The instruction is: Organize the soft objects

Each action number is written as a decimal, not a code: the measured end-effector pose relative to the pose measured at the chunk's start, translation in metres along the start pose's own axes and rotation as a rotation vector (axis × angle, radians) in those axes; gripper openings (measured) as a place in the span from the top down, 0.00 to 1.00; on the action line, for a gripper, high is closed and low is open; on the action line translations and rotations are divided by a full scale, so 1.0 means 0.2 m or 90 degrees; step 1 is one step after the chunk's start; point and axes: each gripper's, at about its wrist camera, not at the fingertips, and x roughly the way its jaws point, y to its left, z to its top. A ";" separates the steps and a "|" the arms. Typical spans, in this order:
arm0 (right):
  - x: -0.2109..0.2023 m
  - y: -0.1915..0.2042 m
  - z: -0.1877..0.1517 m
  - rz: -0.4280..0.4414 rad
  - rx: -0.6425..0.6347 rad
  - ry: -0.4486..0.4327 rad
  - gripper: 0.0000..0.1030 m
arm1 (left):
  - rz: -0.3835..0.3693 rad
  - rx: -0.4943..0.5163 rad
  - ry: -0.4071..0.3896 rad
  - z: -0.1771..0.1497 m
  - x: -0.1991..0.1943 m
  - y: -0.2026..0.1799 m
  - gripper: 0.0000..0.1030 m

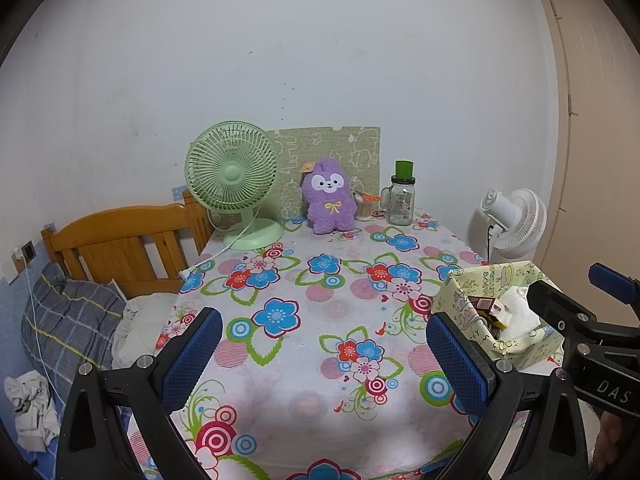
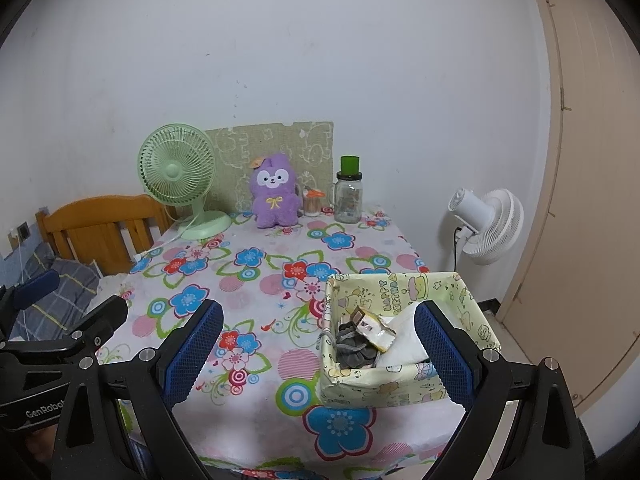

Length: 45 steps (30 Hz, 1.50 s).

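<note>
Left gripper [image 1: 326,356] hangs over the near part of the table with its blue-padded jaws spread wide, nothing between them but flowered cloth. Right gripper [image 2: 318,354] likewise: jaws wide apart, empty, its right pad in front of the near right corner of the pale yellow cartoon-print fabric box [image 2: 472,312]. That box sits at the table's near right corner, and inside it lie a white soft bundle [image 2: 404,338], a grey drawstring pouch [image 2: 350,346] and a small cream packet [image 2: 374,326] on top. The floral plastic tablecloth [image 1: 320,280] lies bare across the middle. Out at the far edge, against the wall, the purple plush bunny with a yellow bow [image 1: 330,198] sits upright, well apart from both grippers. Just to its left stands a mint-green desk fan [image 1: 234,180]; to its right a small holder of cotton swabs [image 1: 364,208], then a clear glass jar with a green cap [image 1: 402,196]. Beyond the table's right side, a white floor fan [image 2: 488,220]; on the left, a wooden headboard [image 1: 120,240] and plaid pillow [image 1: 68,320].
</note>
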 end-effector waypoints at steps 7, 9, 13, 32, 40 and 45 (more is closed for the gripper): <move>0.00 0.00 0.00 0.001 -0.002 -0.002 0.05 | 0.001 -0.003 -0.003 0.00 0.00 0.00 0.00; 0.00 0.00 0.00 0.002 -0.002 -0.002 0.05 | 0.000 -0.001 -0.004 0.00 0.00 0.01 0.00; 0.00 0.00 0.00 0.002 -0.002 -0.002 0.05 | 0.001 -0.001 -0.004 0.00 0.00 0.00 0.00; 0.00 0.00 0.00 0.000 -0.002 -0.004 0.05 | 0.000 -0.003 -0.004 0.00 0.00 0.00 0.00; 0.00 -0.02 0.02 -0.001 0.000 -0.003 0.05 | -0.001 -0.003 -0.005 0.00 0.01 -0.01 0.00; 0.00 -0.02 0.02 -0.002 0.001 -0.004 0.05 | -0.001 -0.004 -0.005 0.00 0.02 -0.03 0.00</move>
